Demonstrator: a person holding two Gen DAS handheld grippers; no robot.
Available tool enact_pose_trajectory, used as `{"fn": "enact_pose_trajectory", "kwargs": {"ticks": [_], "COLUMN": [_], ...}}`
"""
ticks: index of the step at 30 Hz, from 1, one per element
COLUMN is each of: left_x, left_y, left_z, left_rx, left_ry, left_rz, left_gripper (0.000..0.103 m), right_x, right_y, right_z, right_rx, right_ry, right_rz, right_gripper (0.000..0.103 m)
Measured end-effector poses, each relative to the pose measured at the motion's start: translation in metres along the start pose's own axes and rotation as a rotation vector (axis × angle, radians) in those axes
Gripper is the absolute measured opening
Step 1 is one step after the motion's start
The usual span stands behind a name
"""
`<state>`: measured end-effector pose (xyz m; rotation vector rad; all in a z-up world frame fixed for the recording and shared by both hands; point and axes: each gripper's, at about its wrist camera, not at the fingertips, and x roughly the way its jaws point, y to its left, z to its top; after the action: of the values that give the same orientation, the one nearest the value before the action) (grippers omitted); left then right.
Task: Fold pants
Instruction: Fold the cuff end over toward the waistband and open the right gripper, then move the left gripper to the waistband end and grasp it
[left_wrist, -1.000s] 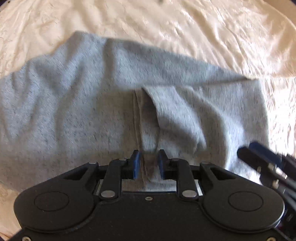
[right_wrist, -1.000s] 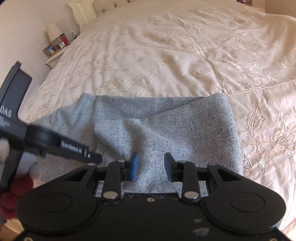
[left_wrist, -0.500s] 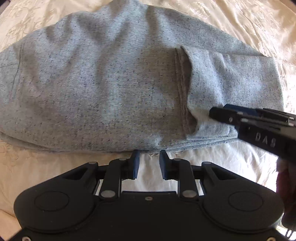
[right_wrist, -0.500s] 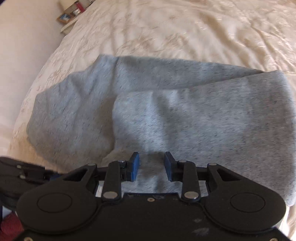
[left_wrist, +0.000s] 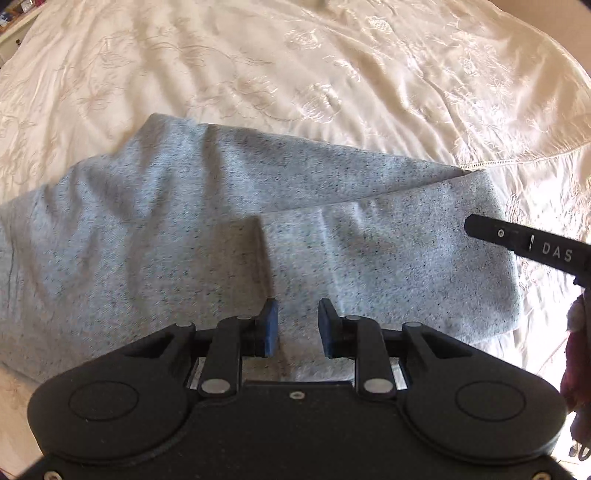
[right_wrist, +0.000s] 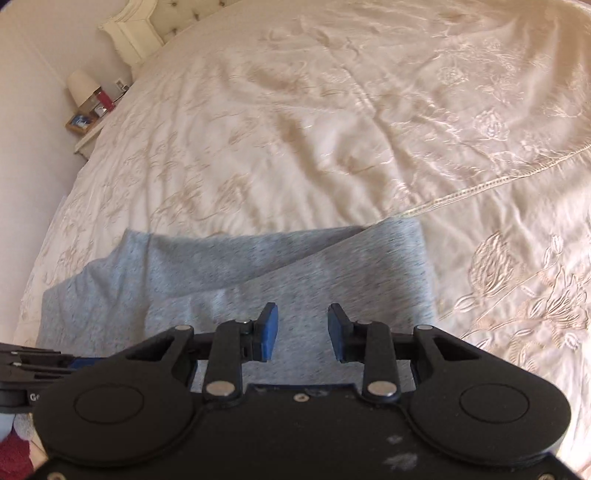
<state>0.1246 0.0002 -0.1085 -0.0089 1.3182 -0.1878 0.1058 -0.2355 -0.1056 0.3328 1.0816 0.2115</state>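
Grey speckled pants (left_wrist: 207, 229) folded, rumpled, overlapping layers on bedspread (left_wrist: 295, 62).

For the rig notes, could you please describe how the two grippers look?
Both grippers, left and right, have matte black bodies with round embossed discs, silver pivot screws and blue finger pads. The right one's side arm bears white "DAS" lettering. No cables show.

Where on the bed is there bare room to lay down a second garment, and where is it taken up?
Free: the cream bedspread beyond the far edge of the grey pants, up toward the headboard, and the strip right of the pants past the lace seam. Crowded: the near edge, where the pants lie under the open left gripper and open right gripper.
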Motion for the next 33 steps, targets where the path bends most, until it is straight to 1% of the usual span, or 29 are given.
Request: {"fn": "enact_pose_trajectory", "kwargs": {"ticks": [1,2,3,4,5,6,7,9,10,13,15,18,20,21,25,30,33], "left_x": [0.009,0.019,0.03,0.041,0.048,0.05,0.049,0.04,0.035,0.02,0.016,0.013,0.006,0.002,-0.014,-0.042,-0.055], "left_y": [-0.004,-0.005,-0.003,0.0,0.004,0.009,0.013,0.019,0.021,0.028,0.032,0.037,0.04,0.042,0.055,0.09,0.111], "left_z": [0.001,0.001,0.0,-0.001,-0.004,-0.005,-0.005,-0.006,-0.009,-0.023,-0.036,-0.06,-0.072,-0.078,-0.1,-0.124,-0.134], "left_rx": [-0.005,-0.015,-0.032,-0.048,-0.067,-0.091,-0.119,-0.171,-0.192,-0.243,-0.286,-0.341,-0.373,-0.388,-0.447,-0.511,-0.544], "left_ry": [0.016,0.041,0.08,0.113,0.129,0.129,0.129,0.117,0.106,0.086,0.09,0.097,0.088,0.084,0.067,0.038,0.018], "left_rz": [0.008,0.03,0.072,0.102,0.106,0.1,0.093,0.086,0.098,0.131,0.147,0.167,0.174,0.178,0.214,0.255,0.281], "left_gripper": [0.035,0.035,0.035,0.036,0.037,0.04,0.04,0.039,0.038,0.037,0.037,0.037,0.037,0.037,0.037,0.037,0.037], "right_x": [0.006,0.012,0.019,0.029,0.036,0.037,0.035,0.021,0.009,-0.014,-0.021,-0.018,-0.017,-0.018,-0.037,-0.063,-0.081], "right_y": [-0.014,-0.03,-0.041,-0.056,-0.066,-0.071,-0.075,-0.076,-0.075,-0.062,-0.059,-0.058,-0.064,-0.066,-0.064,-0.049,-0.03], "right_z": [0.007,0.012,0.016,0.018,0.02,0.02,0.021,0.017,0.009,-0.013,-0.032,-0.064,-0.077,-0.078,-0.069,-0.054,-0.047], "right_rx": [0.022,0.055,0.078,0.101,0.116,0.124,0.134,0.124,0.092,-0.033,-0.083,-0.158,-0.163,-0.155,-0.159,-0.236,-0.281], "right_ry": [0.011,0.027,0.048,0.089,0.121,0.131,0.128,0.112,0.101,0.09,0.104,0.17,0.184,0.189,0.153,0.013,-0.103], "right_rz": [-0.011,-0.034,-0.064,-0.116,-0.155,-0.172,-0.155,-0.092,-0.064,-0.031,-0.037,-0.073,-0.074,-0.068,-0.047,-0.068,-0.116], "right_gripper": [0.033,0.03,0.026,0.023,0.023,0.031,0.031,0.031,0.032,0.032,0.032,0.031,0.031,0.031,0.031,0.031,0.031]}}
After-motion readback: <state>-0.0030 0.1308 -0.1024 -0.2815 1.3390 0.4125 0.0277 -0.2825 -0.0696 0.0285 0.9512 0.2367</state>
